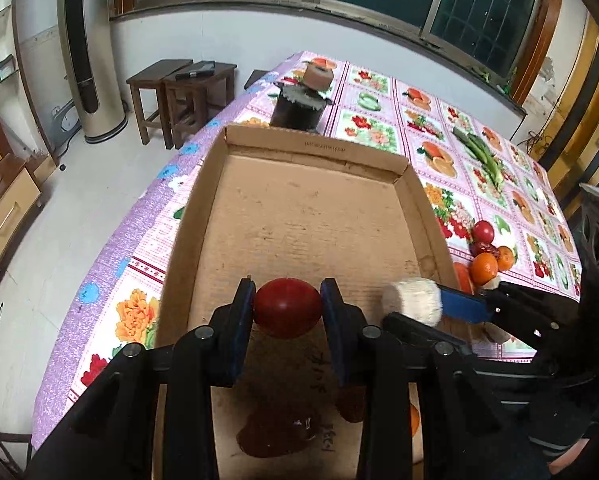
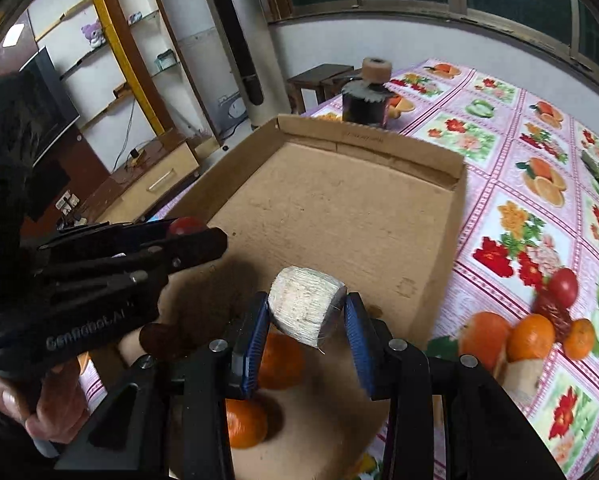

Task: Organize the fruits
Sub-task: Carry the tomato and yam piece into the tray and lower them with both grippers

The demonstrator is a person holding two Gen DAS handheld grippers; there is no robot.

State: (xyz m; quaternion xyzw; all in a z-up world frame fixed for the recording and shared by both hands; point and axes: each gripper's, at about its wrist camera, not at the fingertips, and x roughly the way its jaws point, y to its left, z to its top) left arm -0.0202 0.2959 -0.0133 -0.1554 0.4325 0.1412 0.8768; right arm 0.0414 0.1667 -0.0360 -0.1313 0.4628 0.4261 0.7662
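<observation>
My left gripper (image 1: 287, 308) is shut on a red tomato-like fruit (image 1: 287, 307) and holds it above the near part of a shallow cardboard box (image 1: 311, 220). My right gripper (image 2: 306, 312) is shut on a pale, fibrous cylindrical piece (image 2: 305, 306), also above the box (image 2: 339, 208); it shows in the left wrist view (image 1: 413, 300) to the right of the red fruit. Two oranges (image 2: 279, 354) lie in the box under the right gripper. Loose oranges (image 2: 529, 338) and a red fruit (image 2: 563, 286) lie on the tablecloth right of the box.
A dark round tin (image 1: 297, 108) with a tan roll (image 1: 317, 76) on top stands behind the box. Green vegetables (image 1: 481, 156) lie at the table's far right. The flowered tablecloth (image 1: 379, 120) covers the table. Wooden stools (image 1: 183, 92) stand on the floor beyond the left edge.
</observation>
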